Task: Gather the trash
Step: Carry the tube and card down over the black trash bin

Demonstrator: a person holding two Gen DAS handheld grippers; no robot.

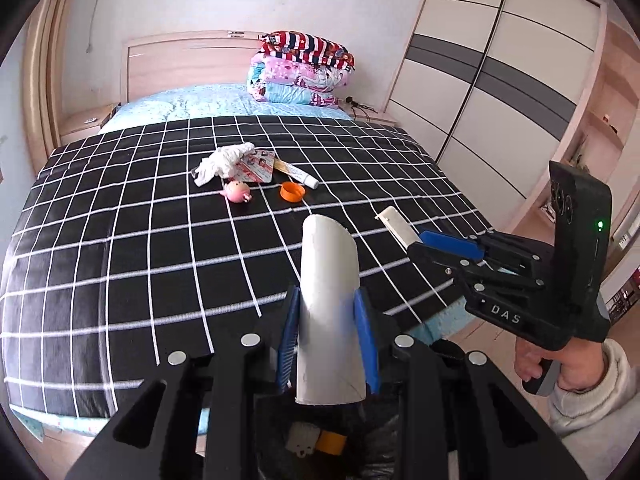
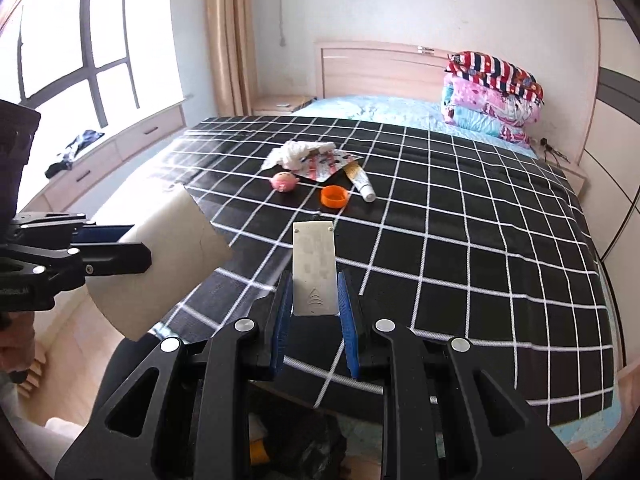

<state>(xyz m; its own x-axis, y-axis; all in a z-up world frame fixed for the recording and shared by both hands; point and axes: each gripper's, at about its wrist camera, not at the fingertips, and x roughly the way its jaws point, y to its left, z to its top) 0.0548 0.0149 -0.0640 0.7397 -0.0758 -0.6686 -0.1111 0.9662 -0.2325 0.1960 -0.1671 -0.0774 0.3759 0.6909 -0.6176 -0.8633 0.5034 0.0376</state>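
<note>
Both grippers are clamped on trash: the left gripper (image 1: 332,340) pinches a white cardboard tube (image 1: 328,300) between its blue ribbed pads, and the right gripper (image 2: 314,320) grips a flat grey packet (image 2: 314,268) by its lower end. Directly beneath each gripper, close in, a dark bin bag (image 1: 376,452) shows with scraps already inside. Judging by its thin wall, the tube is light and crushable, so it likely wants a gentle squeeze across its middle; the packet looks stiff, smooth and slightly slippery, best held flat across its faces. Ahead of the fingers spreads a bed (image 2: 460,240) under a black cover with a white grid, soft and yielding. Farther forward on it lies the remaining litter: an orange plastic cap (image 2: 334,197), rigid and round; a squeezed tube (image 2: 362,182), pliant; a pink toy figure (image 2: 285,181), hard and rounded; a printed foil wrapper (image 2: 328,166), thin and crinkly; and a crumpled white tissue (image 2: 298,153), limp and near weightless.
</note>
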